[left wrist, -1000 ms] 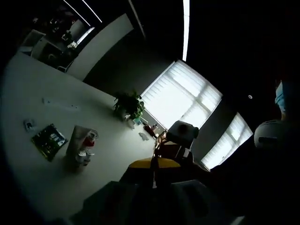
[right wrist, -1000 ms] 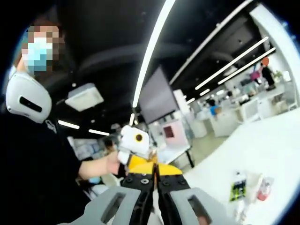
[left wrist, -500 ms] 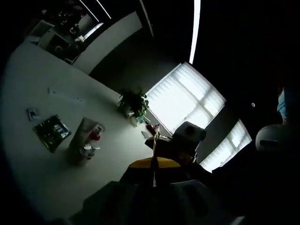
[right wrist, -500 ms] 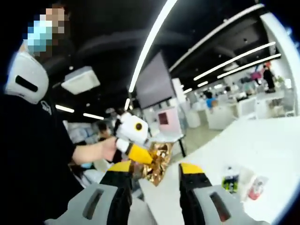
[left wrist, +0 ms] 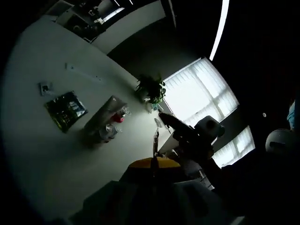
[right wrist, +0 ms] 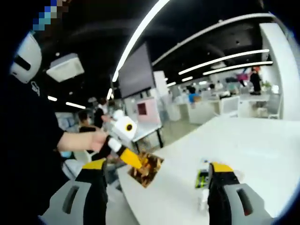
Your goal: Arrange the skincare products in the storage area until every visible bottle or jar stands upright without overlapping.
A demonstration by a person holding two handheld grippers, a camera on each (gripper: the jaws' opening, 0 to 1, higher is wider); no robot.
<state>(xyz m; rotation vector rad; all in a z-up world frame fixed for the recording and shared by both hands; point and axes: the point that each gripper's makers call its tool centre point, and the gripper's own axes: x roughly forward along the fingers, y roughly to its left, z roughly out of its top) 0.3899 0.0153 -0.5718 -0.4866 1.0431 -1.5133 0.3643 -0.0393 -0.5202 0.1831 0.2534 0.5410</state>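
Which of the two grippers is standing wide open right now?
The right gripper: its yellow-tipped jaws stand far apart. The left gripper has its jaws pressed together on a thin card.

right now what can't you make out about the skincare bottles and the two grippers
- Left gripper view: bottles too small and dim; upright or tipped, unclear.
- Right gripper view: right gripper, open; its jaw covers the products.
- Left gripper: shut; held gold packet, label unreadable.
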